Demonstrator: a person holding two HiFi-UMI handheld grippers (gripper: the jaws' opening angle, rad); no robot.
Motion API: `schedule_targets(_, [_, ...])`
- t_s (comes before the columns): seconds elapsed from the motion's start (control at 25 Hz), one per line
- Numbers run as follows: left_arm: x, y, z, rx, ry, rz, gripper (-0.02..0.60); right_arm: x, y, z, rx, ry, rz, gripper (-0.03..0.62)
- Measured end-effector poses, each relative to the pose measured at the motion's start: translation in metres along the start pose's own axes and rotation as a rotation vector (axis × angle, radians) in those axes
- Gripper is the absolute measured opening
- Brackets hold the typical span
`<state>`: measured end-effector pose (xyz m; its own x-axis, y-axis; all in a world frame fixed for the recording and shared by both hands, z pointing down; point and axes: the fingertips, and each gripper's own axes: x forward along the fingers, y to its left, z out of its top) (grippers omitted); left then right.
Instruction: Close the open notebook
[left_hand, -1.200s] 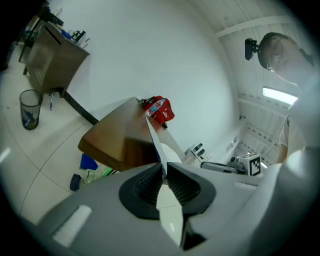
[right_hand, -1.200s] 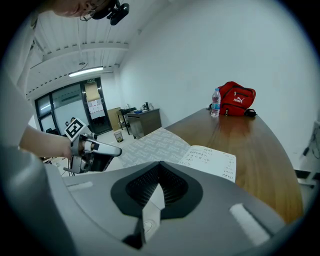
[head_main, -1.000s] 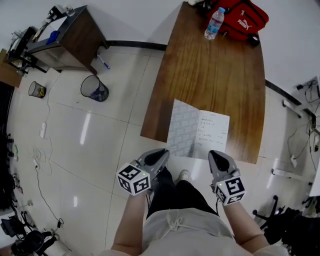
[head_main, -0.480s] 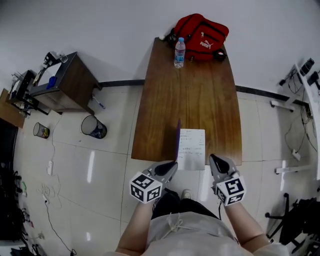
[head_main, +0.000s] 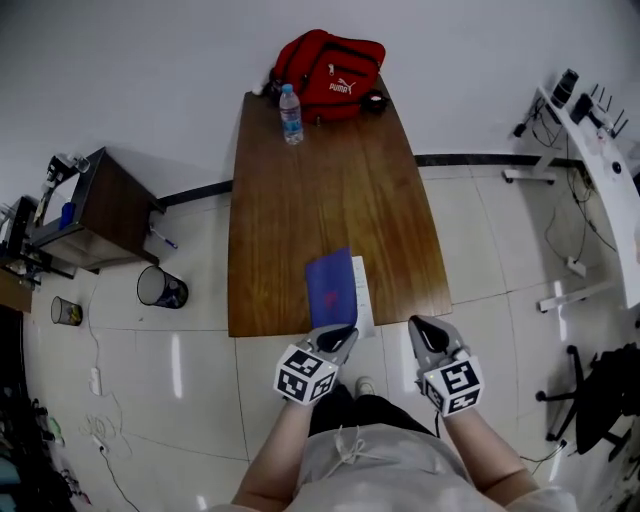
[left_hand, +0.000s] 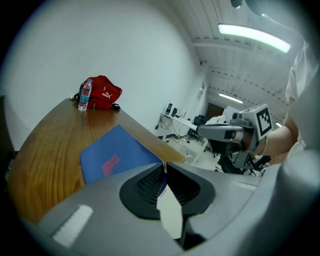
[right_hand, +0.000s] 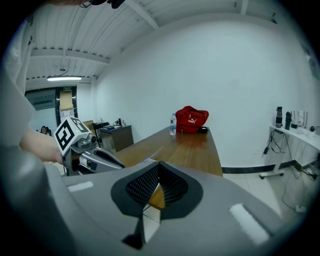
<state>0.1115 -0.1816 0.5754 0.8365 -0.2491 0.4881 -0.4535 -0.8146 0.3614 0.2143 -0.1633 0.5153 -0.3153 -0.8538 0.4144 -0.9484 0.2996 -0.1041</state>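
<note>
The notebook (head_main: 332, 285) lies near the front edge of the wooden table (head_main: 330, 190). Its blue cover (left_hand: 115, 157) slopes down over the pages, and a strip of white page (head_main: 362, 290) still shows along the right side. My left gripper (head_main: 340, 336) is at the cover's near edge. A sliver of blue sits between its jaws (left_hand: 164, 167), which are opening slightly. My right gripper (head_main: 420, 325) hangs just off the table's front edge, to the right of the notebook. It is shut (right_hand: 159, 165) on nothing and touches nothing.
A red bag (head_main: 330, 70) and a water bottle (head_main: 291, 113) stand at the table's far end. Left of the table, on the tiled floor, are a mesh bin (head_main: 162, 288) and a dark side cabinet (head_main: 85, 215). The person's legs are below the front edge.
The cover has swung from lying open at the left, through upright, down to the right over the pages, with my left gripper following it. My right gripper stayed beside the notebook.
</note>
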Motion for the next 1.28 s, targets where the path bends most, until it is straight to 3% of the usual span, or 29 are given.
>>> schedule_targets(0.12, [0.022,-0.004,-0.010,0.019,0.041,-0.009,0.035,-0.006,-0.003,-0.020,0.031,0.033,-0.019,0.006])
schedule_targets(0.32, [0.051,-0.005,-0.029,-0.047,0.061,-0.030,0.038,-0.014,-0.006,-0.051,0.092,0.085,-0.038,0.006])
schedule_targets(0.48, [0.074,0.000,-0.046,-0.051,0.109,-0.015,0.044,-0.014,-0.015,-0.068,0.113,0.115,-0.048,0.006])
schedule_targets(0.56, [0.080,0.002,-0.052,-0.034,0.134,-0.006,0.044,-0.013,-0.019,-0.076,0.124,0.121,-0.052,0.006])
schedule_targets(0.76, [0.092,0.005,-0.061,0.097,0.201,0.054,0.052,-0.013,-0.031,-0.091,0.137,0.129,-0.075,0.006])
schedule_targets(0.92, [0.096,0.003,-0.062,0.085,0.218,0.065,0.069,-0.013,-0.038,-0.092,0.136,0.132,-0.071,0.006])
schedule_targets(1.08, [0.084,-0.008,-0.044,0.078,0.159,0.064,0.087,-0.018,-0.039,-0.081,0.111,0.112,-0.056,0.006])
schedule_targets(1.28, [0.044,-0.017,0.015,0.115,-0.015,0.105,0.087,-0.018,-0.038,-0.054,0.062,0.060,-0.024,0.006])
